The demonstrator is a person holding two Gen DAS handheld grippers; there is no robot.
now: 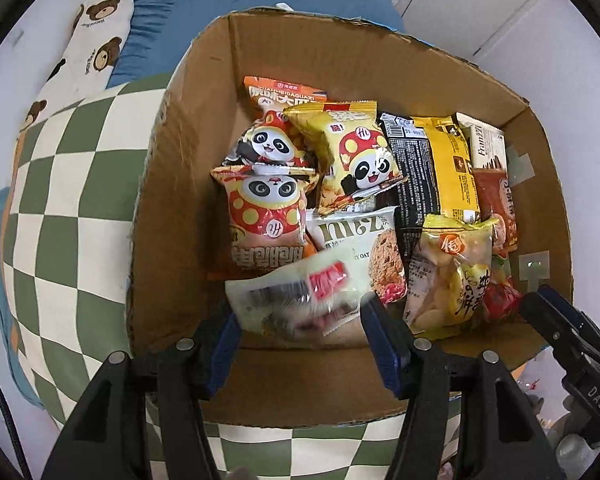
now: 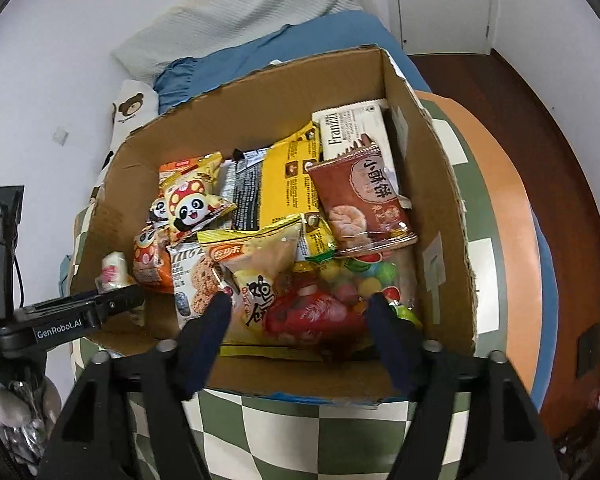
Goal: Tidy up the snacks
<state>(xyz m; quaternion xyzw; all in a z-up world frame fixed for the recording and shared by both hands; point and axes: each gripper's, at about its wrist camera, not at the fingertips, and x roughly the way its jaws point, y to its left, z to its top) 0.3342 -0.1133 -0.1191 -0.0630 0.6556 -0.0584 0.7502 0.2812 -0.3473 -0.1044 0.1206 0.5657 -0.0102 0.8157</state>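
Observation:
A cardboard box (image 1: 172, 184) on a checked cushion holds several snack packets: panda bags (image 1: 268, 208), an oat bar pack (image 1: 364, 244), and a yellow chip bag (image 1: 456, 272). My left gripper (image 1: 300, 312) hangs over the box's near left corner, jaws apart. A pale packet with a red label (image 1: 300, 292) lies blurred between its blue fingers, and no pad is seen pressing on it. My right gripper (image 2: 298, 300) stands open over a red wrapper (image 2: 312, 314) and a bag of coloured candies (image 2: 360, 276), holding nothing. Its tip shows at the right edge (image 1: 548, 308).
The box walls (image 2: 440, 200) stand high around the snacks. A green and white checked cushion (image 1: 60, 200) lies under it, with a bear-print pillow (image 1: 96, 44) and blue bedding (image 2: 260, 60) behind. A brown wooden floor (image 2: 560, 160) shows at the right.

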